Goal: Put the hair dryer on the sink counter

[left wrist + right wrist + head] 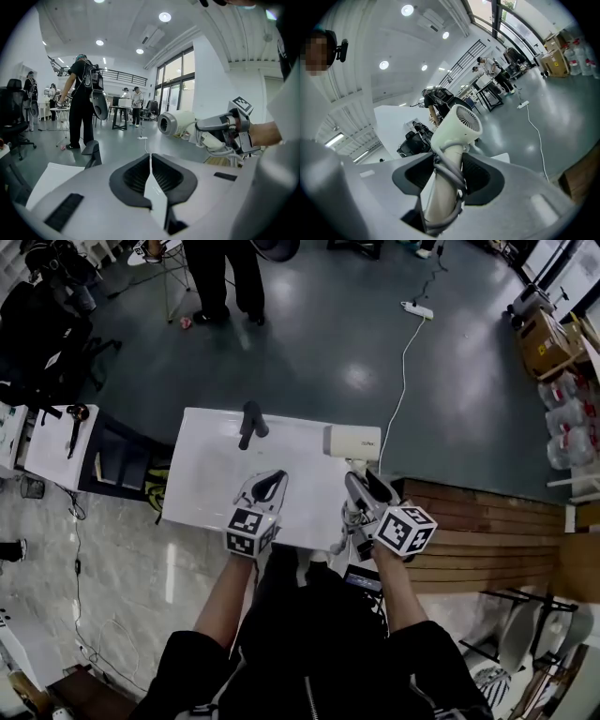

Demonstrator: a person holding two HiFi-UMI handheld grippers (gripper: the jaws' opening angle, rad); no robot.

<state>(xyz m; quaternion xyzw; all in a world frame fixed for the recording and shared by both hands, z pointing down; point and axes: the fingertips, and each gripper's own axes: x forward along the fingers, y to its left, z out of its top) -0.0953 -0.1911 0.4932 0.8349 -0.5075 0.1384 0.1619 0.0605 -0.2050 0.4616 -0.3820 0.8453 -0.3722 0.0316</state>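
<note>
A cream hair dryer (352, 442) hangs over the right end of the white sink counter (211, 479). My right gripper (364, 491) is shut on its handle, which has the cord wound round it. In the right gripper view the dryer (457, 123) stands up between the jaws of the right gripper (449, 176), rear grille toward the camera. My left gripper (267, 486) hovers over the counter's middle, shut with nothing in it. From the left gripper (150, 174) view the dryer (174, 123) is at the right, nozzle facing left. A black faucet (251, 424) rises at the counter's far edge.
A person (225, 277) stands on the grey floor beyond the counter. A power strip (417, 309) and its white cable lie at the far right. A wooden platform (487, 531) is to the right, and a small white table (56, 446) to the left.
</note>
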